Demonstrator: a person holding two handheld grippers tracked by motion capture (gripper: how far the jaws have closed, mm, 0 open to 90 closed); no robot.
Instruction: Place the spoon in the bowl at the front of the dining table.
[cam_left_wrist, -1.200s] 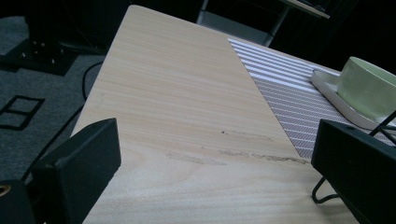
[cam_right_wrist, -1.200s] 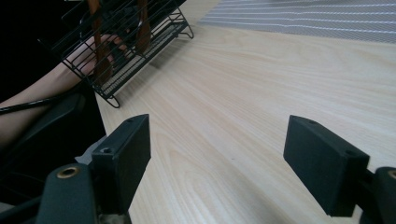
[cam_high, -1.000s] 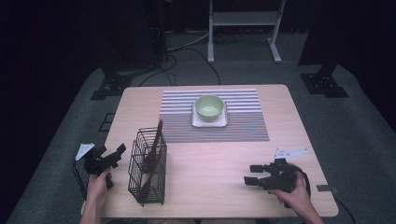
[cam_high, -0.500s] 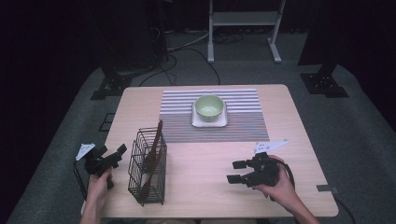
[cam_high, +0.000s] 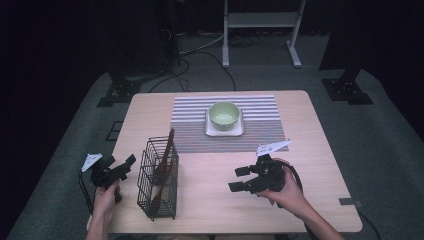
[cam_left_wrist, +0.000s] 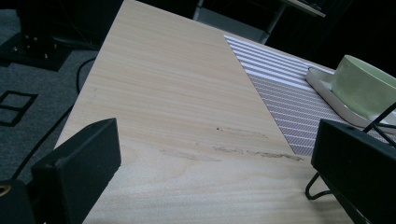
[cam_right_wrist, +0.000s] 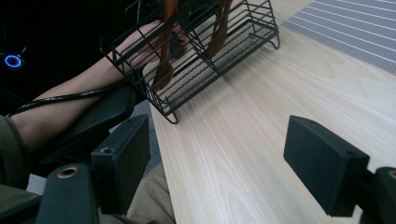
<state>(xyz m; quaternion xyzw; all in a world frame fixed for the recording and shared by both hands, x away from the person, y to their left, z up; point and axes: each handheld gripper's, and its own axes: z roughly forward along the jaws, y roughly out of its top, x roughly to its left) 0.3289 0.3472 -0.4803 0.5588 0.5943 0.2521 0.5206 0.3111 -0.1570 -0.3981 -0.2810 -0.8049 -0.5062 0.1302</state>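
Pale wood grain covers the surface (cam_high: 310, 150) in the high view, with a grey striped mat (cam_high: 190, 130) laid across its far half. On the mat we note a light green bowl (cam_high: 223, 114) sitting on a small white square plate (cam_high: 239, 130). A black wire rack (cam_high: 159, 177) stands upright near the left front of the surface, with brown wooden utensils (cam_high: 166, 155) standing inside it and leaning. The left tongs (cam_high: 122, 166) are held at the left edge, just beside the rack but apart from it, jaws spread and gripping nothing. The right tongs (cam_high: 241, 179) hover over the bare wood at front centre-right, pointing left toward the rack, jaws also spread and empty. The right hand (cam_high: 287, 192) wraps their body from behind.

In the left gripper view we see the left tongs (cam_left_wrist: 215, 168) spread wide over bare wood, nothing between the two black jaws. The striped mat (cam_left_wrist: 280, 88) runs off to the right, and the bowl (cam_left_wrist: 364, 86) on its plate (cam_left_wrist: 327, 91) sits at the right edge. A bit of black wire (cam_left_wrist: 322, 186) from the rack shows by the right jaw.

In the right gripper view the right tongs (cam_right_wrist: 215, 158) are likewise wide apart and empty. The wire rack (cam_right_wrist: 205, 51) lies ahead at the surface's edge with the utensils (cam_right_wrist: 166, 56) inside; behind it we see the other forearm (cam_right_wrist: 70, 107) and a trailing cable (cam_right_wrist: 60, 99).
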